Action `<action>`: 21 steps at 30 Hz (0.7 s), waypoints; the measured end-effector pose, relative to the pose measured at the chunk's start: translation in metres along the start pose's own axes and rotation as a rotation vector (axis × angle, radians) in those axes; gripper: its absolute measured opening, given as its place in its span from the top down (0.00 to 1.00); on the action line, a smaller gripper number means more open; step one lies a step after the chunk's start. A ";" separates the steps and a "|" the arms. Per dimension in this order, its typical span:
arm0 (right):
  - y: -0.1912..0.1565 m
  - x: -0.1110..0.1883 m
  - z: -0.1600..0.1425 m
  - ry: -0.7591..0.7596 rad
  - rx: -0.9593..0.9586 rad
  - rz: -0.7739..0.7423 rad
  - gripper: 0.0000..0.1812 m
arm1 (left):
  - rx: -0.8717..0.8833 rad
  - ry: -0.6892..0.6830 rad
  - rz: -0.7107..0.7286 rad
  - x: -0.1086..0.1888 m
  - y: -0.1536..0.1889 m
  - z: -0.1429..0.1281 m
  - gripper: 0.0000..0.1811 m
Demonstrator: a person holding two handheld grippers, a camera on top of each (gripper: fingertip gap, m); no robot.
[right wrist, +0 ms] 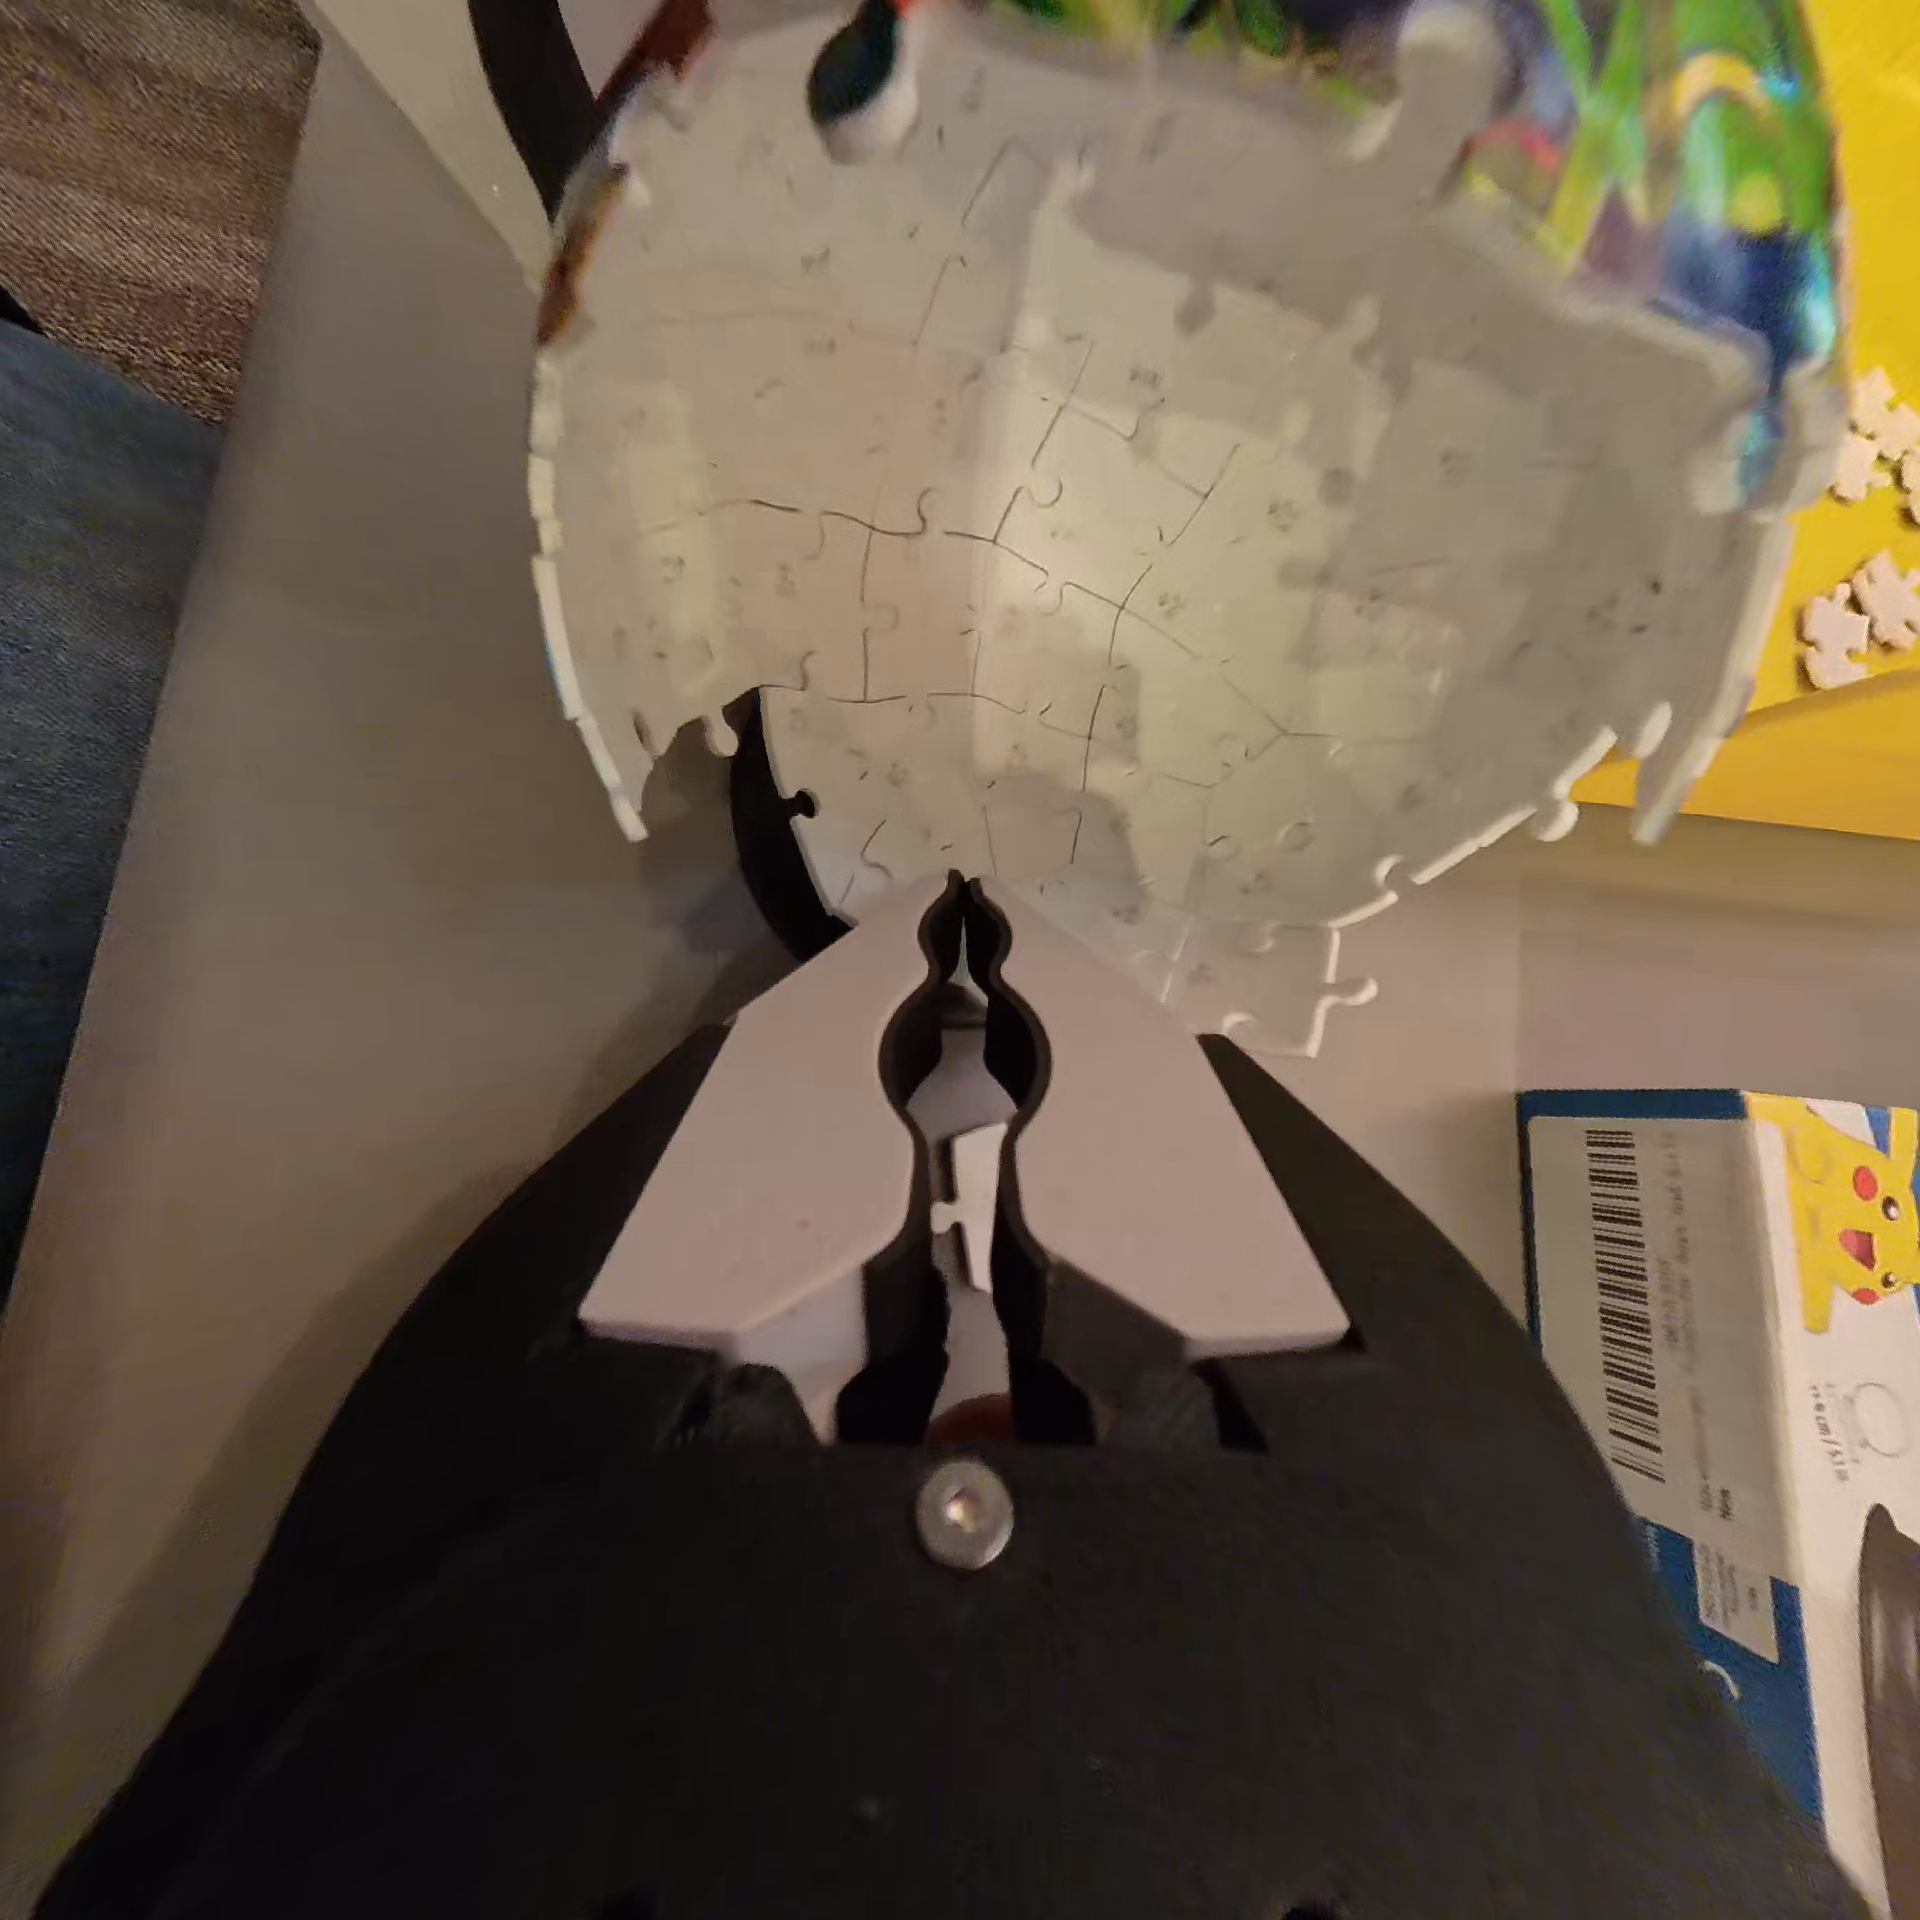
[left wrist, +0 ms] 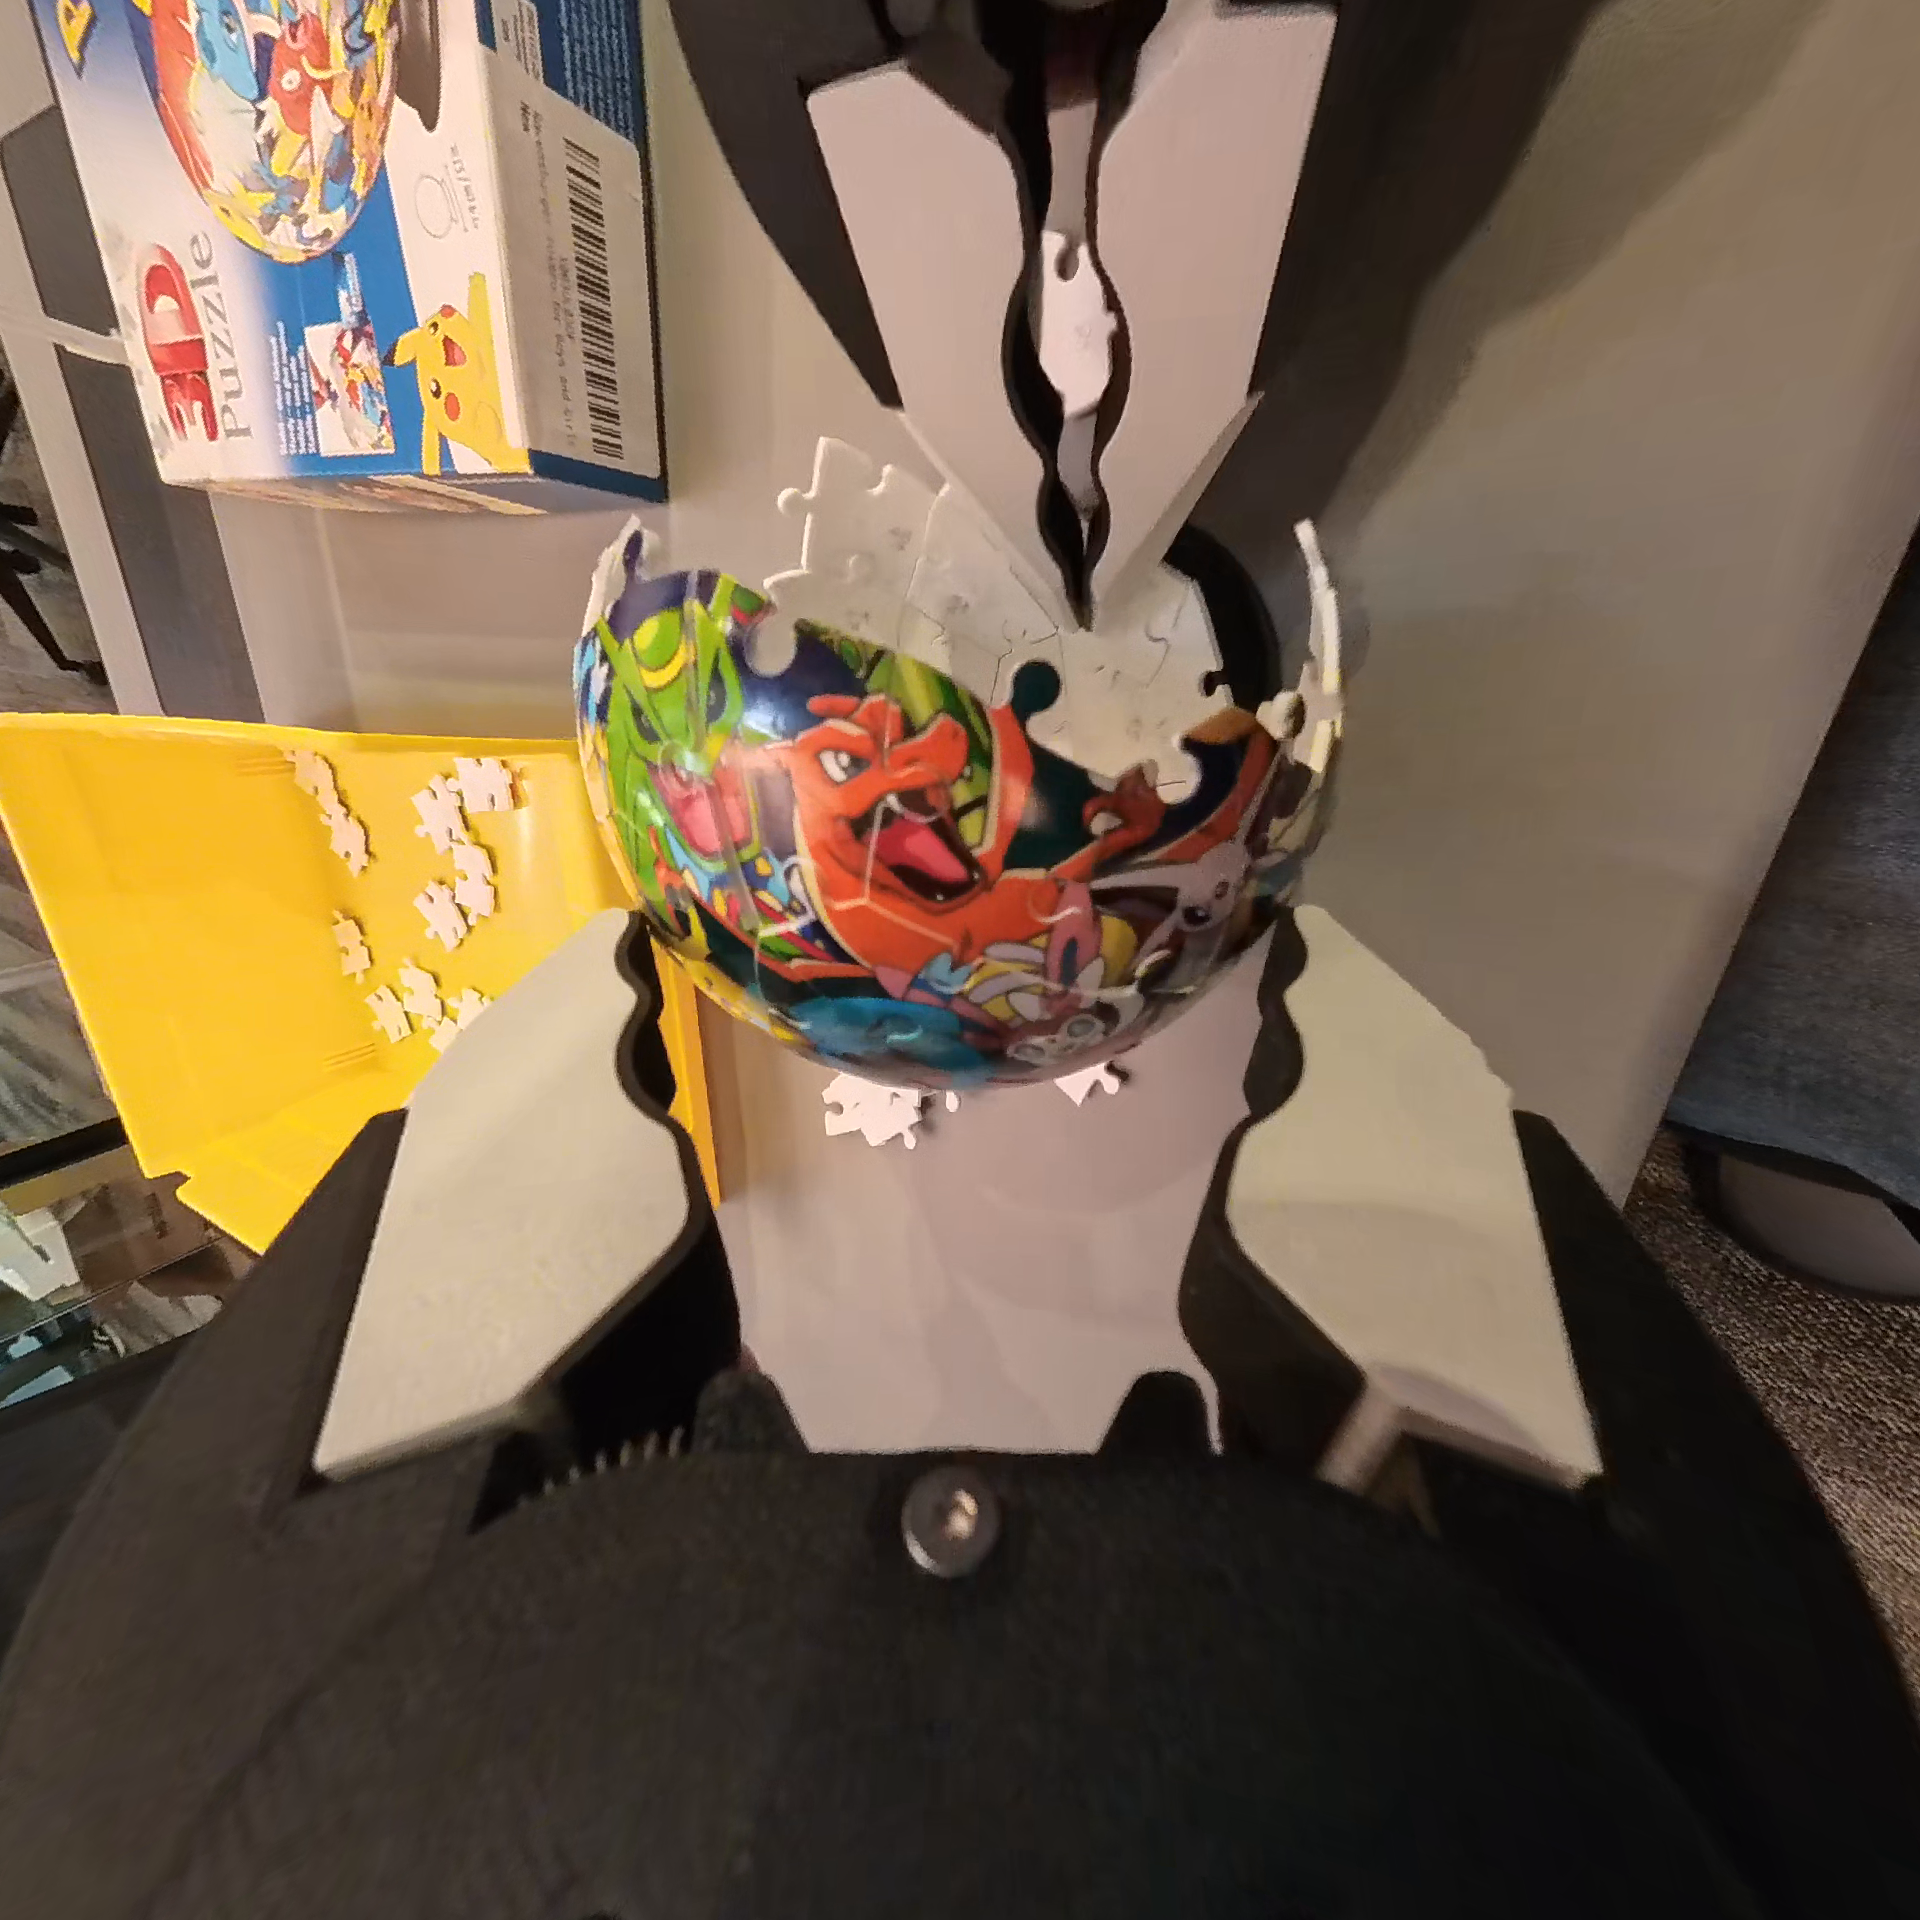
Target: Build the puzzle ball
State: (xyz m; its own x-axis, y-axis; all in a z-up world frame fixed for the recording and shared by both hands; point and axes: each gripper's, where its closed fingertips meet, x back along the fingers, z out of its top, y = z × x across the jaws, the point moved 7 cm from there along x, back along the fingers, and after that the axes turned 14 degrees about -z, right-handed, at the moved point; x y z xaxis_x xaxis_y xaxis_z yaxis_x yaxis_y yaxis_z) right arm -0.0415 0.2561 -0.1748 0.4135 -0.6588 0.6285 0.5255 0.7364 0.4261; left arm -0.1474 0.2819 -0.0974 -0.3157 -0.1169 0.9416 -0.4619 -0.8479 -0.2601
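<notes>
The half-built puzzle ball is a colourful open shell with a white inside and a jagged rim. My left gripper has its fingers spread wide, the tips pressing the ball's lower left and right sides. My right gripper comes in from the far side, its tips at the shell's rim. It is shut on a white puzzle piece, which shows between its fingers in the right wrist view. A black curved part shows behind the shell's edge.
The puzzle box lies at the far left on the white table, and shows at the right in the right wrist view. A yellow tray holds several loose white pieces. A few pieces lie under the ball. A person's leg is beside the table. Tip to tip, the grippers are about 9 cm apart.
</notes>
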 end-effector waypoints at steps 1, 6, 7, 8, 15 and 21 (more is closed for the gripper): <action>0.001 0.000 0.000 -0.008 0.008 -0.012 1.00 | 0.001 0.005 0.002 0.000 0.000 0.000 0.40; 0.001 -0.001 -0.001 -0.028 0.005 -0.043 1.00 | 0.012 0.036 0.005 -0.001 0.000 0.000 0.40; 0.001 0.000 -0.001 -0.033 0.010 -0.053 1.00 | 0.020 0.047 0.002 -0.001 0.000 0.000 0.40; 0.000 0.000 -0.001 -0.038 0.022 -0.067 1.00 | 0.032 0.059 -0.003 -0.001 0.000 -0.001 0.40; -0.003 0.001 0.001 -0.107 0.083 -0.109 1.00 | 0.080 0.122 -0.004 -0.006 0.003 -0.005 0.38; -0.003 0.002 -0.001 -0.097 0.077 -0.106 1.00 | 0.087 0.143 0.005 -0.006 0.003 -0.008 0.39</action>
State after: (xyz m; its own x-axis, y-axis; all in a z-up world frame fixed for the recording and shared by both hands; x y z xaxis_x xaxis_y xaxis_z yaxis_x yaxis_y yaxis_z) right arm -0.0416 0.2525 -0.1757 0.2829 -0.7185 0.6354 0.5021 0.6754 0.5401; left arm -0.1532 0.2840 -0.1057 -0.4352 -0.0514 0.8989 -0.3884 -0.8900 -0.2390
